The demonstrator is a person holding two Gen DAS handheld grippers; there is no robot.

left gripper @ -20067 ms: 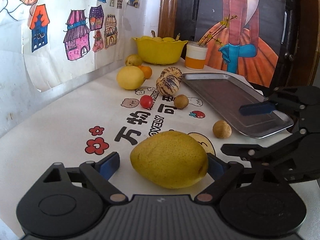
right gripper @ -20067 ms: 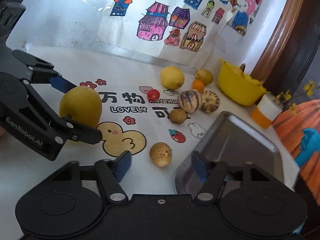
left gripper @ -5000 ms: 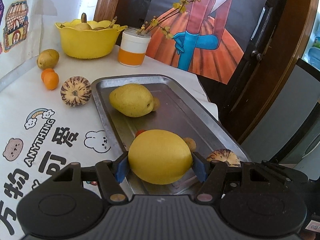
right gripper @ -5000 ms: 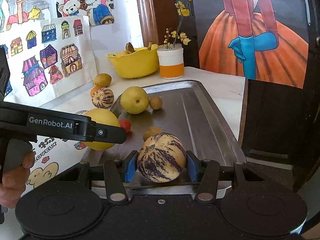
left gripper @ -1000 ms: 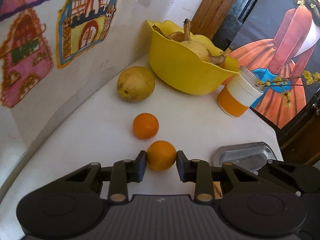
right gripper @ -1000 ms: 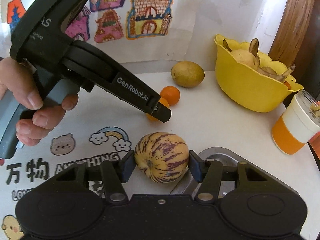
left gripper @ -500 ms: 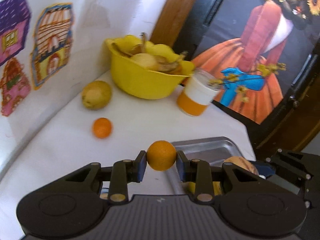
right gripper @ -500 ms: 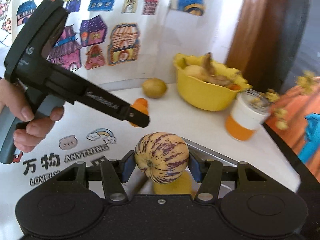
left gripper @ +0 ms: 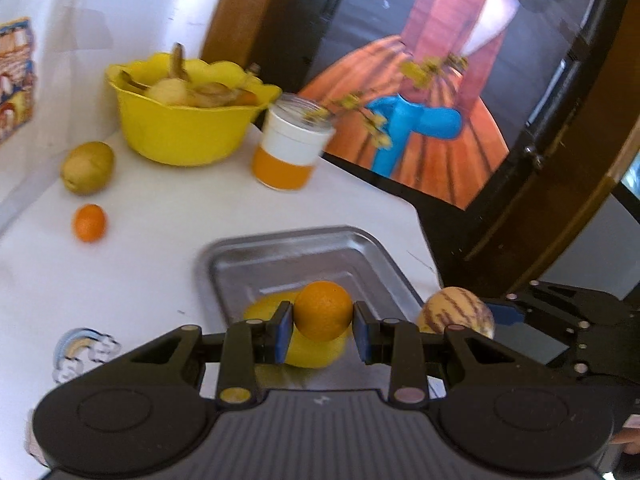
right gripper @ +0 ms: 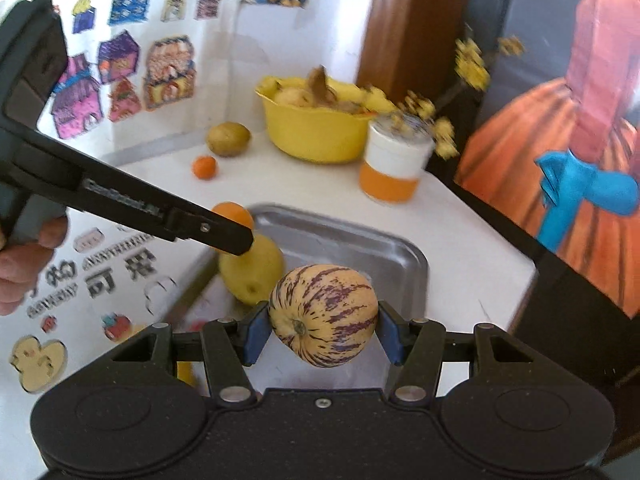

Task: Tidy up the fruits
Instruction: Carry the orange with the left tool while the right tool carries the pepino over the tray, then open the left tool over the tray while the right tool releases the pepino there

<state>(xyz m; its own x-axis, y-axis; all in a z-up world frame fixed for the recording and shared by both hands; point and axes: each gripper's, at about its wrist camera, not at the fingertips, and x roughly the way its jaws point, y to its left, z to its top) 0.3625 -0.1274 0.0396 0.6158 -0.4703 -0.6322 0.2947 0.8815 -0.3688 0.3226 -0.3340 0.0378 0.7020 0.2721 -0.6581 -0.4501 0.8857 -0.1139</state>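
Note:
My left gripper (left gripper: 322,322) is shut on a small orange (left gripper: 323,310) and holds it in the air over the metal tray (left gripper: 280,252). Under it in the tray lies a yellow pear (left gripper: 308,350). My right gripper (right gripper: 322,330) is shut on a purple-striped melon (right gripper: 323,314), also above the tray (right gripper: 360,246). In the left wrist view the striped melon (left gripper: 456,312) shows at the right. In the right wrist view the left gripper's orange (right gripper: 232,214) hangs above the yellow pear (right gripper: 252,270).
On the white table lie a second small orange (left gripper: 89,222) and a brownish-green fruit (left gripper: 86,167) near the wall. A yellow bowl (left gripper: 180,128) of fruit and an orange-and-white cup (left gripper: 290,152) stand at the back. The table's edge runs just right of the tray.
Both grippers have lifted their fruit off the table and carried it rightward over the metal tray. The second orange and the bowl now lie farther off to the left.

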